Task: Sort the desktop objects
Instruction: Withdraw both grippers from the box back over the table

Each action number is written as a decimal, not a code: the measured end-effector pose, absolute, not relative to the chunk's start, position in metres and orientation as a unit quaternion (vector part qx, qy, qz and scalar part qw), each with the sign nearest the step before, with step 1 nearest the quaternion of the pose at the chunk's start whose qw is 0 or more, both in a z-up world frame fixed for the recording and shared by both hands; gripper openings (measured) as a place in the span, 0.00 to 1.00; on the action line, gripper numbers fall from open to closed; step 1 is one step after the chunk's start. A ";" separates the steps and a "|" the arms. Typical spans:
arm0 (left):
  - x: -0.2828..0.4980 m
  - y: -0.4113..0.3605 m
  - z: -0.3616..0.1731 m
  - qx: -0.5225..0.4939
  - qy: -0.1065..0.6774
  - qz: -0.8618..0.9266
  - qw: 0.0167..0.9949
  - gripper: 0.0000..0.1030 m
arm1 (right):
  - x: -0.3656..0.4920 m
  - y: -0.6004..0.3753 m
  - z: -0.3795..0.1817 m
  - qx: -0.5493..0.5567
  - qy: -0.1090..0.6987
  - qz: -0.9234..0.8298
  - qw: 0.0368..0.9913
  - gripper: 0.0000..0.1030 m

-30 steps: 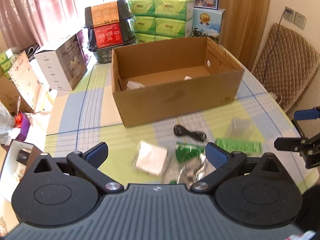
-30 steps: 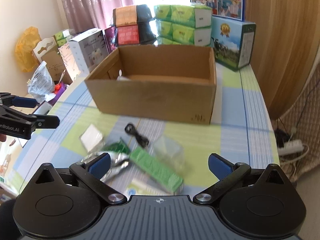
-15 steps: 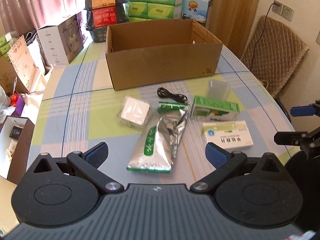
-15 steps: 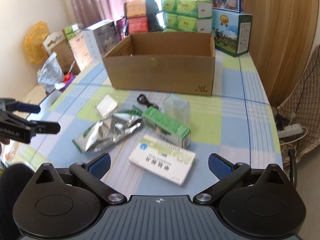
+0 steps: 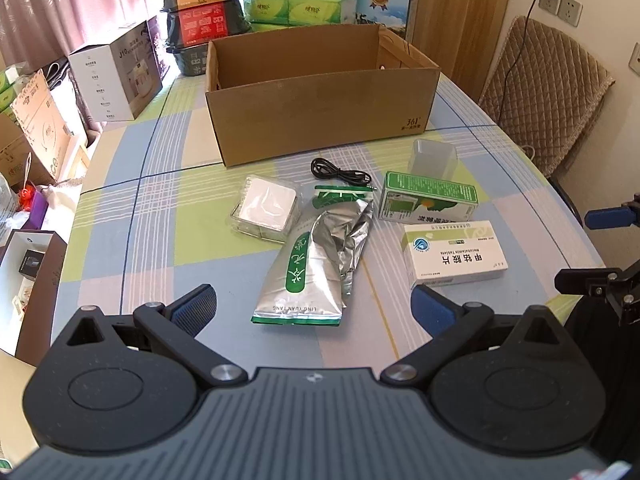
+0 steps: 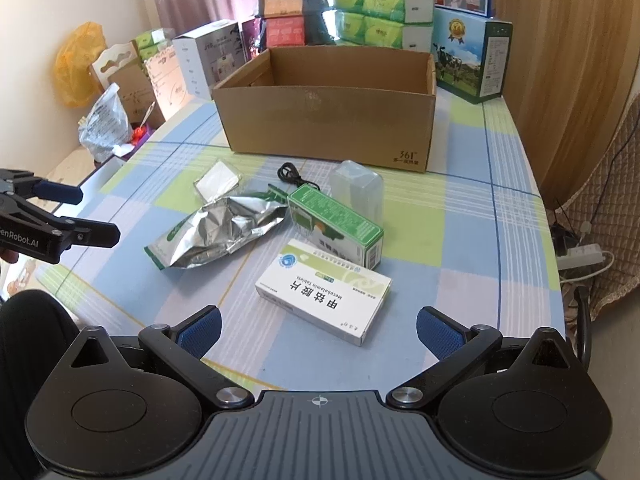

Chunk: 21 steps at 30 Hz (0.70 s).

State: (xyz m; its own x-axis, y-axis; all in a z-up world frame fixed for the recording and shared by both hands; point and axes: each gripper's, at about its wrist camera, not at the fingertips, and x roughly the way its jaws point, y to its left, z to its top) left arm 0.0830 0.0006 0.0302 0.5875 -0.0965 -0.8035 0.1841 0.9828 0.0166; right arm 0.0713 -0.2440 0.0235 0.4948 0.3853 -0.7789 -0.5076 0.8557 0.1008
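So the crinkly silver foil pouch (image 5: 320,256) lies flat mid-table beside a glossy white pill box (image 6: 324,298), a green carton (image 5: 428,198) and the open cardboard box (image 5: 320,92). Left gripper (image 5: 314,308) and right gripper (image 6: 318,328) both hover low over the table's near edge, jaws spread wide, holding nothing.

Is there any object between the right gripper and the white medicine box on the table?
Nothing visible. The right gripper is open, and only bare tablecloth lies between it and the white medicine box. The green box sits just behind the white one, on the side of the cardboard box.
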 end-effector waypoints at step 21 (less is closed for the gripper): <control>0.110 0.003 0.006 0.072 0.474 -0.098 0.872 0.99 | 0.103 -0.228 0.008 -0.120 0.450 0.288 0.837 0.98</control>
